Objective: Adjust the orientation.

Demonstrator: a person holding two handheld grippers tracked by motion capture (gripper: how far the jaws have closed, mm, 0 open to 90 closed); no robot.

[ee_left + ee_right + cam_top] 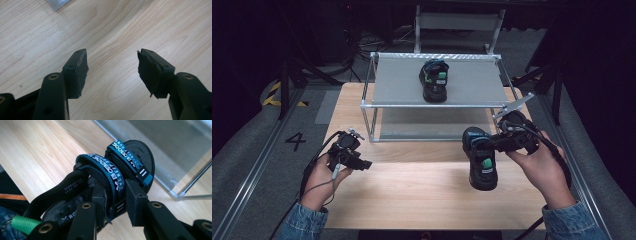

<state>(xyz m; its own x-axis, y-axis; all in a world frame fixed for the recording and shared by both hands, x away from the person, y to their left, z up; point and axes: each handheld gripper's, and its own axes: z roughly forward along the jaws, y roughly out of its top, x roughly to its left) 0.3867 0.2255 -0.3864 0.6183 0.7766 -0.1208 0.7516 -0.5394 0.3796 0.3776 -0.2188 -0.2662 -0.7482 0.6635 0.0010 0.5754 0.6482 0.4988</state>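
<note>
Your right tongs [490, 141] are clamped on the black sandal-style shoe [481, 159], and in the right gripper view [113, 202] you can see exactly where: the jaws pinch the near blue strap [105, 171] across the top of the foot, not the sole. The shoe hangs toe-down over the right half of the tabletop [422, 195], just in front of the metal rack's [437, 82] right front corner, clear of the wood as far as I can tell.

Handling-wise, I'd guess this thing is light, a kid-size shoe with a rubbery sole and soft webbing straps. That's the catch though. A strap is floppy, so the shoe will probably swing and twist under the tongs whenever you move fast. The strap looks grippy enough against the pads, so slipping out seems less of a worry than pendulum wobble. If you ever regrab, the stiffer side wall of the sole or the heel would likely give you more control over which way the toe points.

Its partner shoe [434, 80] already sits on the rack's top shelf, a bit toward the back, near the middle. There's bare shelf on either side of it.

Your left tongs [362, 164] hover near the left edge of the tabletop, jaws spread wide with nothing between them; the left gripper view [112, 70] has just wood grain under the pads.
</note>
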